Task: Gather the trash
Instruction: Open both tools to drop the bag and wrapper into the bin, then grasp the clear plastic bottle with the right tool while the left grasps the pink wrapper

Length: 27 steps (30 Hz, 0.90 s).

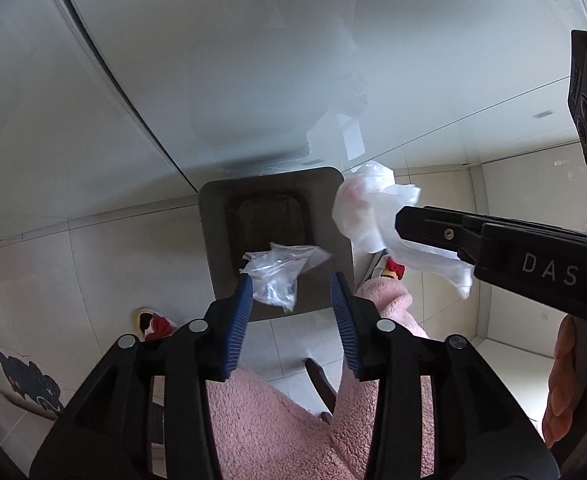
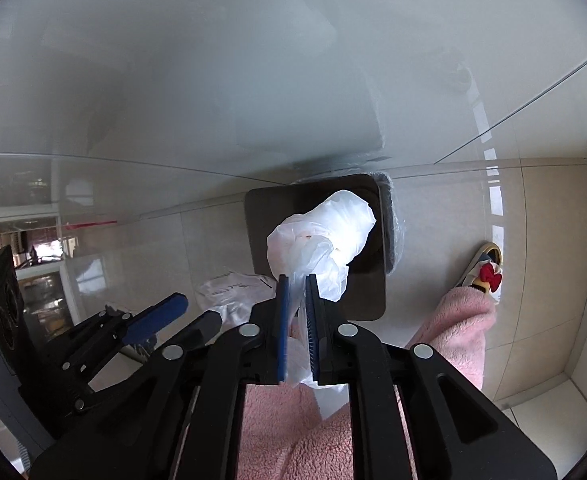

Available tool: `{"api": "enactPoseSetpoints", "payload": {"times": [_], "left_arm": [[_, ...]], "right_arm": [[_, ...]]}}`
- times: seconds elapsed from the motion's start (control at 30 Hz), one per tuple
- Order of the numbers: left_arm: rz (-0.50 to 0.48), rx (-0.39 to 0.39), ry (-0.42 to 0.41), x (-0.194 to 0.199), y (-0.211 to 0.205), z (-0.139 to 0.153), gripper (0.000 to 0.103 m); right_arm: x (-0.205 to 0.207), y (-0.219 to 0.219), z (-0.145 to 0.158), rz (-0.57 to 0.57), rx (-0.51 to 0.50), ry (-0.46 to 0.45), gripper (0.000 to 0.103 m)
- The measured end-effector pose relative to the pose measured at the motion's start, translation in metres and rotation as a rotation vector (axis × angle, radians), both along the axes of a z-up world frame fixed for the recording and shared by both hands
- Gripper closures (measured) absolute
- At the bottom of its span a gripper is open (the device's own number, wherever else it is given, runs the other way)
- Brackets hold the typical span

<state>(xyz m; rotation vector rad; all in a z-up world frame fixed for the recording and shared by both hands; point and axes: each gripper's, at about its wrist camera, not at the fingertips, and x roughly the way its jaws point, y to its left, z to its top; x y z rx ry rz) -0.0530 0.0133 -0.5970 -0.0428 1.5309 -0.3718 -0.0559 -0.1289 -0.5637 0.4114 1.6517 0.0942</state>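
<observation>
From the left wrist view, the left gripper [image 1: 292,286] hangs with its blue-padded jaws spread wide over a dark square trash bin [image 1: 213,240] on the tiled floor [image 1: 105,264]. A crumpled clear plastic wrapper [image 1: 277,276] sits just ahead of the left finger, touching its tip, over the bin's opening; nothing pinches it. To the right, the right gripper [image 1: 403,220] reaches in from the side, a bunched white plastic bag [image 1: 367,212] caught at its tip, beside the bin's right rim. Pink fleece trousers [image 1: 277,432] and slippers with red bows [image 1: 393,268] show below.

From the right wrist view, the right gripper [image 2: 296,278] is clamped tight on the white plastic bag [image 2: 333,232], which balloons out ahead of the fingertips over the trash bin [image 2: 367,296]. The left gripper [image 2: 181,304] stands down to the left, jaws apart, with the clear wrapper [image 2: 233,292] just beyond it.
</observation>
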Motion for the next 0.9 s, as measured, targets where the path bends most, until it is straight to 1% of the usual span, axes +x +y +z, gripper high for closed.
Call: {"api": "enactPoseSetpoints", "payload": {"times": [0.03, 0.07, 0.13, 0.2, 0.23, 0.27, 0.3, 0.37, 0.43, 0.5, 0.53, 0.6, 0.7, 0.77, 0.9], "left_arm": [[0.003, 0.002, -0.001, 0.001, 0.000, 0.001, 0.060], [0.007, 0.003, -0.004, 0.002, 0.001, 0.002, 0.059], [0.008, 0.006, -0.008, 0.002, 0.002, 0.005, 0.054], [0.002, 0.009, -0.017, 0.001, 0.001, 0.009, 0.045], [-0.004, 0.016, -0.024, 0.001, 0.000, 0.011, 0.043], [-0.009, 0.022, -0.034, 0.001, 0.001, 0.013, 0.036], [-0.013, 0.031, -0.045, 0.001, 0.001, 0.018, 0.029], [-0.022, 0.041, -0.065, -0.002, 0.001, 0.029, 0.022], [-0.031, 0.036, -0.083, -0.003, 0.003, 0.043, 0.019], [-0.039, 0.041, -0.112, -0.005, 0.001, 0.059, 0.013], [-0.044, 0.044, -0.131, -0.007, 0.007, 0.061, 0.012], [-0.056, 0.050, -0.163, -0.009, 0.007, 0.080, 0.009], [-0.068, 0.057, -0.198, -0.011, 0.008, 0.106, 0.009], [-0.066, 0.054, -0.230, -0.011, 0.010, 0.127, 0.009], [-0.026, 0.025, -0.303, -0.012, 0.020, 0.170, 0.009]], "right_arm": [[0.001, -0.001, 0.001, -0.005, -0.003, -0.011, 0.043], [0.002, -0.003, 0.003, -0.011, -0.009, -0.027, 0.033], [0.005, -0.007, 0.007, -0.019, -0.030, -0.054, 0.033], [0.006, -0.010, 0.007, -0.024, -0.034, -0.052, 0.032], [0.006, -0.013, 0.008, -0.028, -0.043, -0.053, 0.027], [0.007, -0.015, 0.010, -0.029, -0.053, -0.054, 0.018], [0.006, -0.017, 0.012, -0.025, -0.066, -0.057, 0.014], [0.005, -0.020, 0.021, -0.005, -0.101, -0.074, 0.007], [0.005, -0.022, 0.033, 0.029, -0.145, -0.099, 0.004], [0.005, -0.026, 0.049, 0.061, -0.188, -0.131, 0.003], [0.005, -0.028, 0.058, 0.073, -0.200, -0.145, 0.003], [0.004, -0.032, 0.078, 0.090, -0.217, -0.187, 0.003], [0.001, -0.037, 0.109, 0.107, -0.247, -0.254, 0.003], [-0.001, -0.039, 0.131, 0.116, -0.247, -0.297, 0.003], [-0.007, -0.039, 0.180, 0.134, -0.255, -0.403, 0.003]]}}
